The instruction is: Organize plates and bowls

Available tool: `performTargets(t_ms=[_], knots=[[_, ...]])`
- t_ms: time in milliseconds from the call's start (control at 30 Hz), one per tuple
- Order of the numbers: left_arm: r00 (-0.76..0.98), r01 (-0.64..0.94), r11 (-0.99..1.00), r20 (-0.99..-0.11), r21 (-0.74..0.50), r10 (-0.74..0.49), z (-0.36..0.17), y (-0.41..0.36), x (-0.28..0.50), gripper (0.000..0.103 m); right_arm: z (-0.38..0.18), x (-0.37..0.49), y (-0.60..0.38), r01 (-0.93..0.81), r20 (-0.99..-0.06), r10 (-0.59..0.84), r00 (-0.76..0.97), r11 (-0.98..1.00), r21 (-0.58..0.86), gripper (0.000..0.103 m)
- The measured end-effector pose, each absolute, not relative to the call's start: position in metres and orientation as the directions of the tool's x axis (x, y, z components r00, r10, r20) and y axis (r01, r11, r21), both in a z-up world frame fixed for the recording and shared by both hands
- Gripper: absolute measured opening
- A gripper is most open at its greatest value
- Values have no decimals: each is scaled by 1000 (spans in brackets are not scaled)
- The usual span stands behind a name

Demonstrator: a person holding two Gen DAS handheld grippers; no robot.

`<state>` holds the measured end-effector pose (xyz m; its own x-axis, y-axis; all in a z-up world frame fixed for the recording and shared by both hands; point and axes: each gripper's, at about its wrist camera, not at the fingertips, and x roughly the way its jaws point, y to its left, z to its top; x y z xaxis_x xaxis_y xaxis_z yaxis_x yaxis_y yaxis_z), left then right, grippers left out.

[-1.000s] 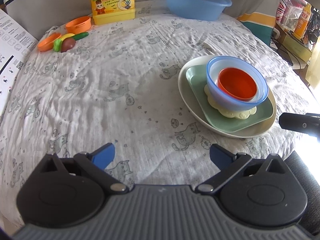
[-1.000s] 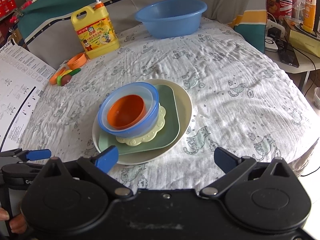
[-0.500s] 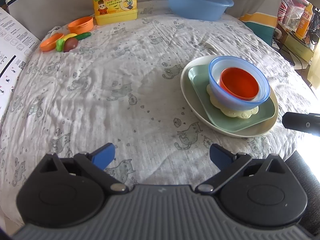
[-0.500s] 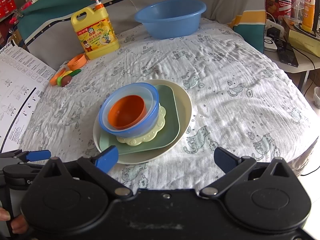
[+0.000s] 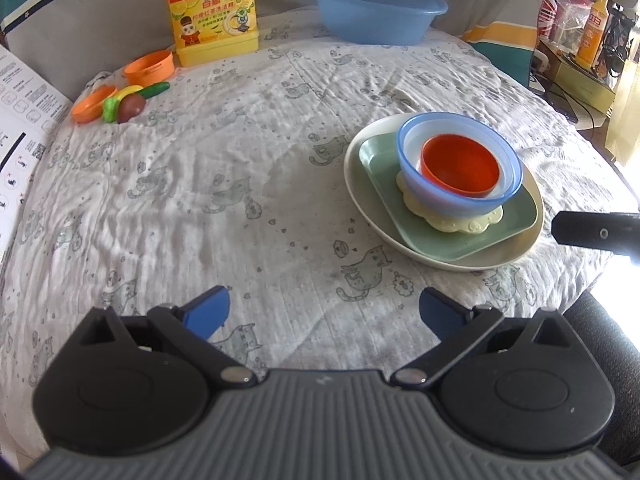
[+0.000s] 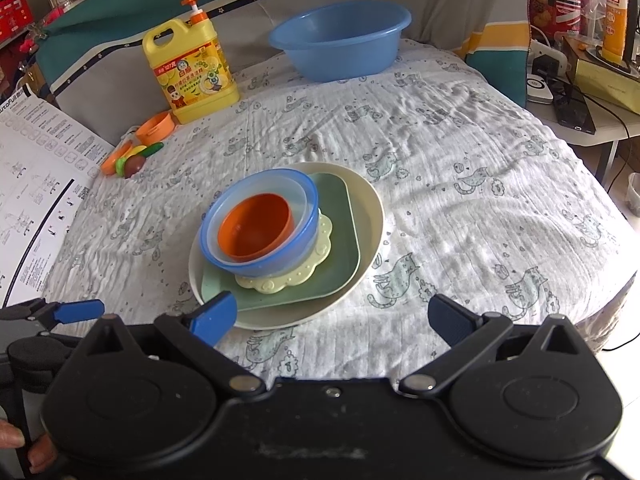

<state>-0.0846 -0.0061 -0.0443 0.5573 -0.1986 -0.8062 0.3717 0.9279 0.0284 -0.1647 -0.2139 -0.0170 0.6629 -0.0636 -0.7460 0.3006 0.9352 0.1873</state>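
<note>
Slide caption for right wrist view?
Open right gripper faces nested orange bowl, blue bowl and plates on the cat-print cloth.

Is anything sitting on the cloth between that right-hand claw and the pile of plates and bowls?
Nothing visible does. The open right gripper hangs just short of the cream plate that carries the stack, its left fingertip overlapping the rim in this view. Only patterned tablecloth shows below it.
</note>
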Motion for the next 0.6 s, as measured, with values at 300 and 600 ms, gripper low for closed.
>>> performTargets(t_ms=[300,600], knots=[[571,379,925,-795,36,-204,-40,-6,-89,103,-13,-169,-211,303,-737,-72,672,935,185,103],[583,395,917,-787,56,-203,-37,-9,-94,103,-11,-170,-211,304,-735,-73,674,935,186,103]])
